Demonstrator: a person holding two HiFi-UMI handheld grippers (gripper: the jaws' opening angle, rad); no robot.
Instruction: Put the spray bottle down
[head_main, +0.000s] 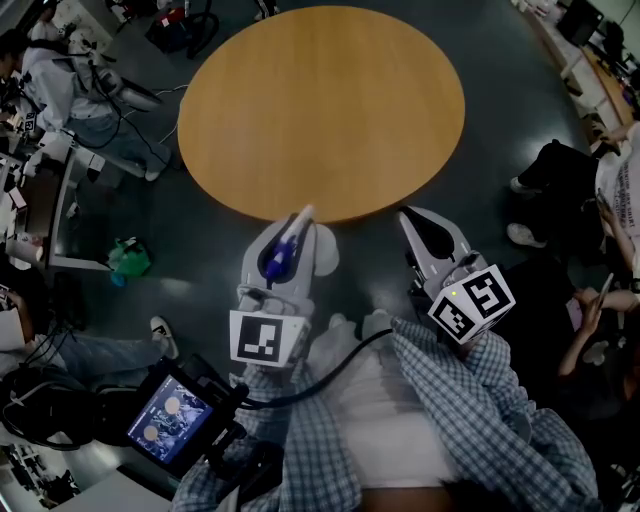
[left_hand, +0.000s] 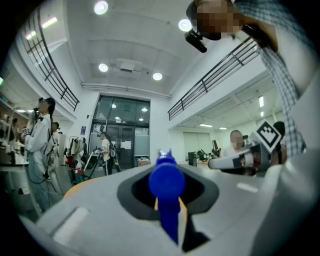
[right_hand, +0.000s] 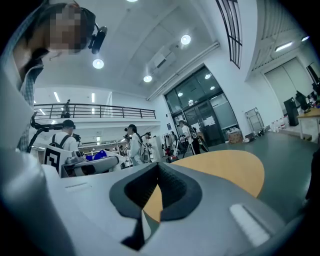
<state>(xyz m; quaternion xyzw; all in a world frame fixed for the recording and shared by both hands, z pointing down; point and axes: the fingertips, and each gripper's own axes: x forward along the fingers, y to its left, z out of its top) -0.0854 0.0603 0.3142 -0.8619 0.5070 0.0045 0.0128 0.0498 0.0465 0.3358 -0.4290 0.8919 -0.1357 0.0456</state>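
The spray bottle, with a blue head and a pale nozzle, lies between the jaws of my left gripper, which is shut on it just short of the near rim of the round wooden table. In the left gripper view the blue spray head fills the gap between the dark pads of the left gripper. My right gripper hangs beside it, to the right, also just short of the table rim. Seen in its own view, the right gripper has its tips together and holds nothing; the table lies ahead.
People sit and stand around the table: at the far left and at the right edge. A green object lies on the dark floor to the left. A device with a lit screen hangs at my lower left.
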